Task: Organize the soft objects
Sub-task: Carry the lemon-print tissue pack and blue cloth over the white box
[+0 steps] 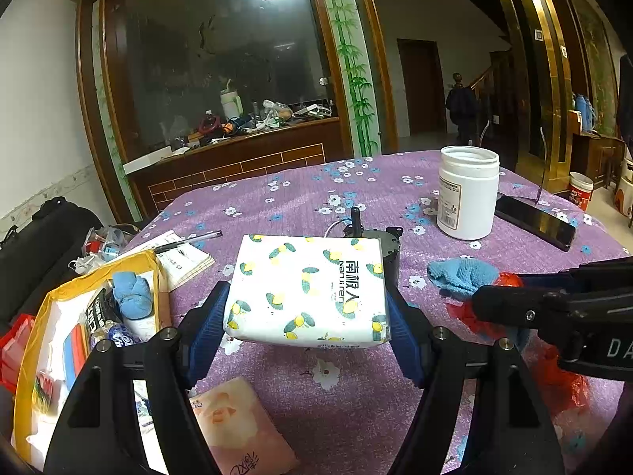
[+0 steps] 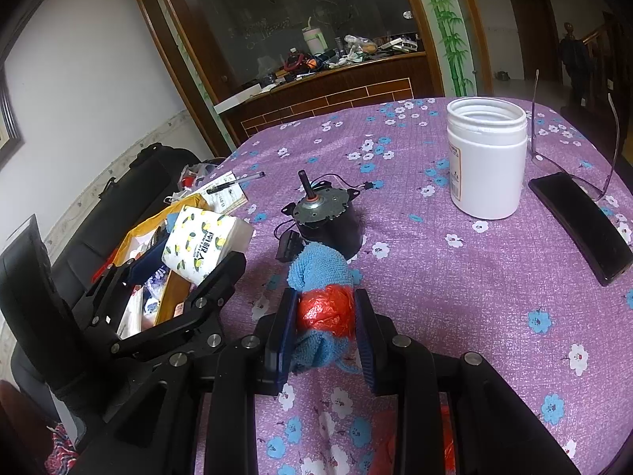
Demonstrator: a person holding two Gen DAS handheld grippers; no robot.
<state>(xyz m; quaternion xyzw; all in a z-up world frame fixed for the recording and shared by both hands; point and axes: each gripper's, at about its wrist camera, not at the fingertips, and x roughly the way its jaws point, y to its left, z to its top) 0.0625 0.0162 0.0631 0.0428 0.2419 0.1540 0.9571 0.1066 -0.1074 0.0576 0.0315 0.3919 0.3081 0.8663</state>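
Observation:
My left gripper (image 1: 306, 301) is shut on a white tissue pack with lemon print (image 1: 308, 289) and holds it above the purple floral tablecloth (image 1: 316, 198); the pack also shows in the right wrist view (image 2: 201, 243), over the yellow-rimmed box (image 2: 174, 297). My right gripper (image 2: 326, 312) is shut on a blue towel bundled with a red plastic bag (image 2: 324, 304); the bundle also shows in the left wrist view (image 1: 463, 275). The yellow-rimmed box (image 1: 35, 324) at the left holds a blue rolled cloth (image 1: 132, 295) and other items.
A pink tissue pack (image 1: 241, 427) lies near the box. A small motor with wires (image 2: 320, 213), a white jar (image 2: 486, 162), a black phone (image 2: 581, 221), glasses (image 2: 573, 158), a booklet and pen (image 1: 186, 253) sit on the table. A black bag (image 1: 51, 237) is left of the table.

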